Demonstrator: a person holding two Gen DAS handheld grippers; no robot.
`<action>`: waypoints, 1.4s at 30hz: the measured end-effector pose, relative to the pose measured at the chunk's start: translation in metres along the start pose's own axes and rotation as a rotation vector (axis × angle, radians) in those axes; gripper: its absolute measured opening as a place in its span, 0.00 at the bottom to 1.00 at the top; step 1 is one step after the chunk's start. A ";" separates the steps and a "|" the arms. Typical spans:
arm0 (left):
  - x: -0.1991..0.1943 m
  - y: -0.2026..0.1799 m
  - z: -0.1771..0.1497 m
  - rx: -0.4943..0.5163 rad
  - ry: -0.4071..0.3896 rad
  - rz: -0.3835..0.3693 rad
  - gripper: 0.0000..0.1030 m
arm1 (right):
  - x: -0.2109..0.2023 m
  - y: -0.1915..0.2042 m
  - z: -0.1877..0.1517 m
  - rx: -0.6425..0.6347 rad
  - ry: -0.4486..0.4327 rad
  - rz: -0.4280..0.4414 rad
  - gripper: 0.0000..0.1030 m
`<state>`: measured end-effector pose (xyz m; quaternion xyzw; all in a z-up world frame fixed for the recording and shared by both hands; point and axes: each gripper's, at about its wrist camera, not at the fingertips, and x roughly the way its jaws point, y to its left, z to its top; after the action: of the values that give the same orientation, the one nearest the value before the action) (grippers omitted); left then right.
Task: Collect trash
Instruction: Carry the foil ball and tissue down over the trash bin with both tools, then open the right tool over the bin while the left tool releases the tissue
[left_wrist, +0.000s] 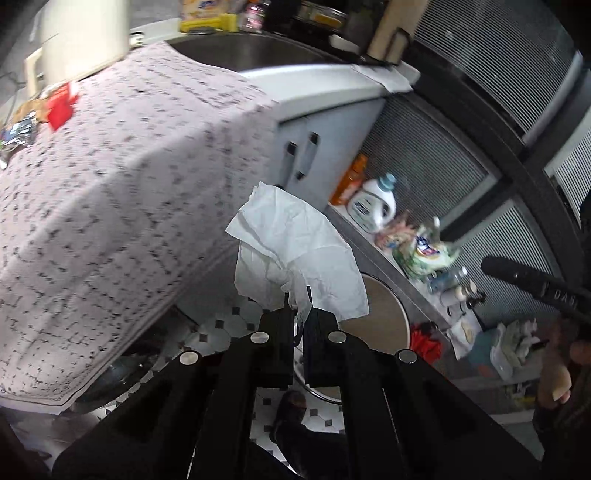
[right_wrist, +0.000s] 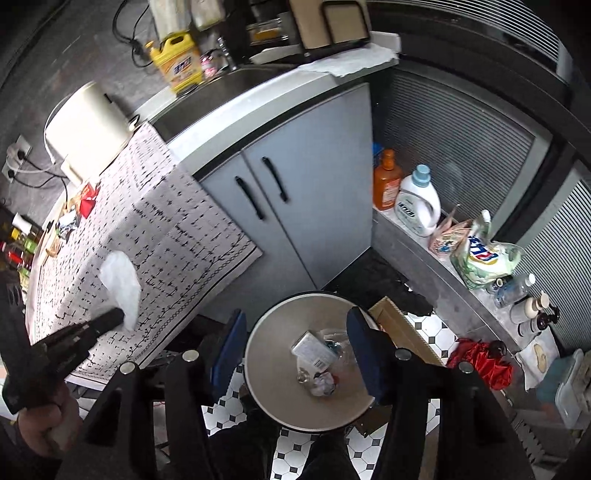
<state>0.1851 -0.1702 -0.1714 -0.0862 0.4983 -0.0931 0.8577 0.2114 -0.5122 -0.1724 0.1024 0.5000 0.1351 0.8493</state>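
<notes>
Left wrist: looks down along its fingers, close beside the tablecloth (left_wrist: 110, 206).
Right wrist: higher, faces down over the bin (right_wrist: 310, 369).
Shared: cabinet (left_wrist: 332, 136), detergent bottle (left_wrist: 373, 203).

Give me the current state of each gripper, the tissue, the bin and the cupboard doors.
Left gripper: shut on the tissue.
Tissue: crumpled, held up in the air.
Right gripper: open, empty, above the bin.
Bin: open, some trash inside.
Cupboard doors: closed.
</notes>
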 end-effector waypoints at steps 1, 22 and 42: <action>0.002 -0.004 0.000 0.006 0.006 -0.004 0.04 | -0.003 -0.006 -0.001 0.008 -0.005 -0.001 0.55; 0.084 -0.101 -0.024 0.178 0.267 -0.148 0.09 | -0.044 -0.095 -0.037 0.158 -0.038 -0.092 0.56; 0.061 -0.056 -0.007 0.088 0.188 -0.082 0.59 | -0.032 -0.065 -0.023 0.088 -0.028 -0.043 0.61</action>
<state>0.2048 -0.2399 -0.2124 -0.0595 0.5680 -0.1574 0.8056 0.1848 -0.5826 -0.1774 0.1309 0.4957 0.0931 0.8535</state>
